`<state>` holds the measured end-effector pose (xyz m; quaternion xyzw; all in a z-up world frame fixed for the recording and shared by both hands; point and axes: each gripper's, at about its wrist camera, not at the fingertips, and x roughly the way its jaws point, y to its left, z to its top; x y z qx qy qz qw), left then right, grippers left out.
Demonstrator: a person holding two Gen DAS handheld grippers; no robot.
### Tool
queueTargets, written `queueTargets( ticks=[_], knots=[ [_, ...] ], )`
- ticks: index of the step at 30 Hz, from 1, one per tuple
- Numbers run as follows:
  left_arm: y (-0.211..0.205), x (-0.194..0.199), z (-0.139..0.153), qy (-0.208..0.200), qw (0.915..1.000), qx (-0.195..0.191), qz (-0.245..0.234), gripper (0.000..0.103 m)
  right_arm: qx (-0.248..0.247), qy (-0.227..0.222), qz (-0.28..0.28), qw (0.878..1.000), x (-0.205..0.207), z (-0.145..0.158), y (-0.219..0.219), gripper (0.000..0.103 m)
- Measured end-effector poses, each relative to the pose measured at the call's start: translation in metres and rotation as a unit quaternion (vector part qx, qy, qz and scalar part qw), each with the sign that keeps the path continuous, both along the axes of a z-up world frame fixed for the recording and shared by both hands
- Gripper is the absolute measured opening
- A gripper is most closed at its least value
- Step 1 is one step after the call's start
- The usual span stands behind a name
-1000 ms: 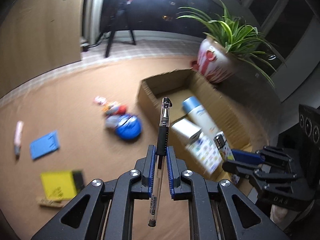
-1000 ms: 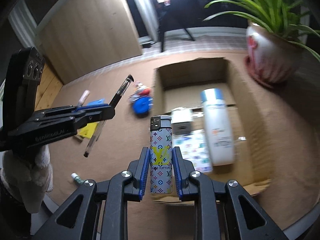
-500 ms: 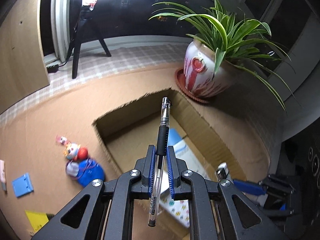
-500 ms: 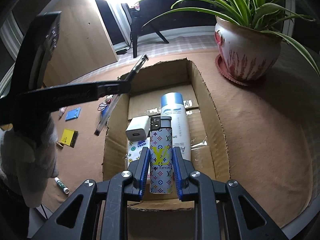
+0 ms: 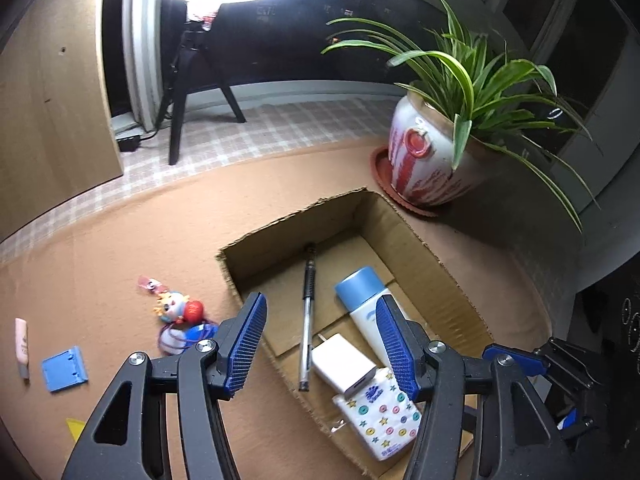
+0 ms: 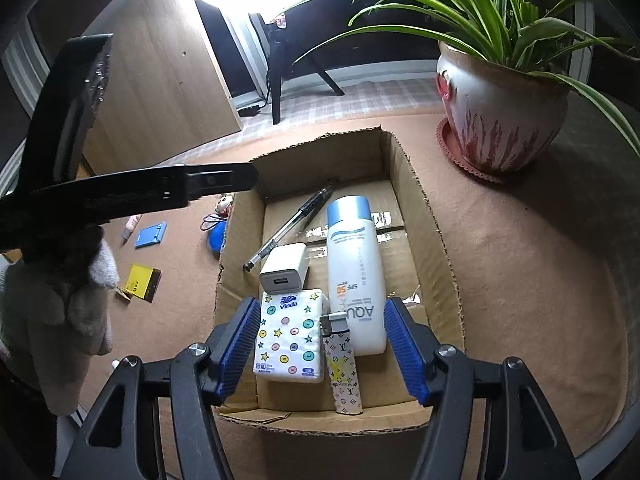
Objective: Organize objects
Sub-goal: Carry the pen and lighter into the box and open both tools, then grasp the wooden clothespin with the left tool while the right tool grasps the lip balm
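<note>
An open cardboard box (image 5: 452, 276) (image 6: 436, 236) sits on the brown table. Inside lie a pen (image 5: 307, 316) (image 6: 288, 228), a white and blue sunscreen bottle (image 5: 368, 304) (image 6: 354, 272), a white charger (image 5: 344, 364) (image 6: 285, 274), a tissue pack (image 5: 380, 412) (image 6: 289, 336) and a patterned lighter (image 6: 343, 368). My left gripper (image 5: 322, 344) is open and empty above the box's left side. My right gripper (image 6: 320, 350) is open and empty above the box's near end, over the lighter and tissues. The left gripper's arm also shows in the right wrist view (image 6: 140, 192).
Left of the box lie a clown toy with a blue ball (image 5: 182, 320), a blue card (image 5: 64, 368) (image 6: 150, 235), a pink tube (image 5: 22, 346) and a yellow packet (image 6: 140, 282). A potted plant (image 5: 432, 160) (image 6: 500, 120) stands beyond the box's right side.
Both grippers have opened. The pen dropped from the left gripper into the box. The lighter dropped from the right gripper into the box's near end.
</note>
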<state>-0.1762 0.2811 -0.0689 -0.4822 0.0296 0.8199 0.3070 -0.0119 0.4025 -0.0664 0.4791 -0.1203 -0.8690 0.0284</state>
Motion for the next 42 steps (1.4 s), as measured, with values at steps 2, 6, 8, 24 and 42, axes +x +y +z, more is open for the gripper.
queueTargets(
  ticks=[2,6,8,24,42],
  knots=[
    [-0.008,0.001,0.001,-0.001,1.0000,0.001,0.003,0.061,0.000,0.001,0.001,1.000,0.001,0.001,-0.004,0.060],
    [-0.024,0.007,0.004,-0.005,1.0000,0.005,0.004,0.061,-0.006,0.005,0.009,1.000,0.004,0.003,-0.015,0.060],
    [-0.034,0.011,0.005,-0.006,0.9999,0.005,0.008,0.061,-0.008,0.012,0.014,1.000,0.006,0.004,-0.023,0.060],
    [-0.174,0.040,-0.012,-0.030,0.9949,-0.032,0.091,0.061,-0.008,0.006,0.124,0.992,0.010,-0.006,-0.123,0.060],
    [-0.280,0.050,-0.088,-0.063,0.9772,-0.120,0.163,0.072,0.020,-0.053,0.312,0.949,0.024,-0.045,-0.266,0.060]
  ],
)
